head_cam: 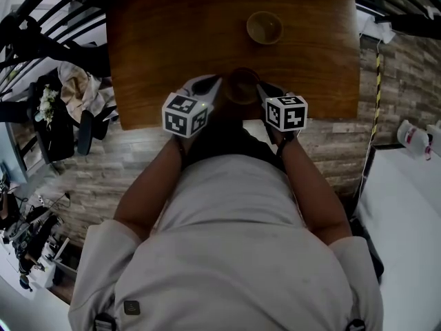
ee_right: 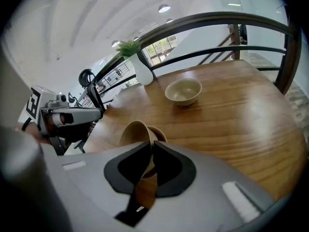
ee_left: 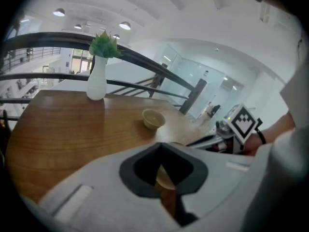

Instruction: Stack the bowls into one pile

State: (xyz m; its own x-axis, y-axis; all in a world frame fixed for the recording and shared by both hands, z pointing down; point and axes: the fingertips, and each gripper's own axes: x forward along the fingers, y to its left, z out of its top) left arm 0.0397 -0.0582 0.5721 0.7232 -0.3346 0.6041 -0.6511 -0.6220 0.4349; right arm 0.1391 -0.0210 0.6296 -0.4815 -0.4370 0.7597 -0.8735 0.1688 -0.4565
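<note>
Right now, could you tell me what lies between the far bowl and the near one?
Only bare tabletop separates far bowl and near bowl, clearest in right gripper view.

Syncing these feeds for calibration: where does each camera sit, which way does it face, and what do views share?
Head view: on the head, facing steeply down at the table; torso, arms, left gripper, right gripper show.
Left gripper view: on the left gripper, facing across the table; its jaws, right gripper show.
Right gripper view: on the right gripper, facing the near bowl its jaws clamp; left gripper shows.
Shared: far bowl, vase.
</note>
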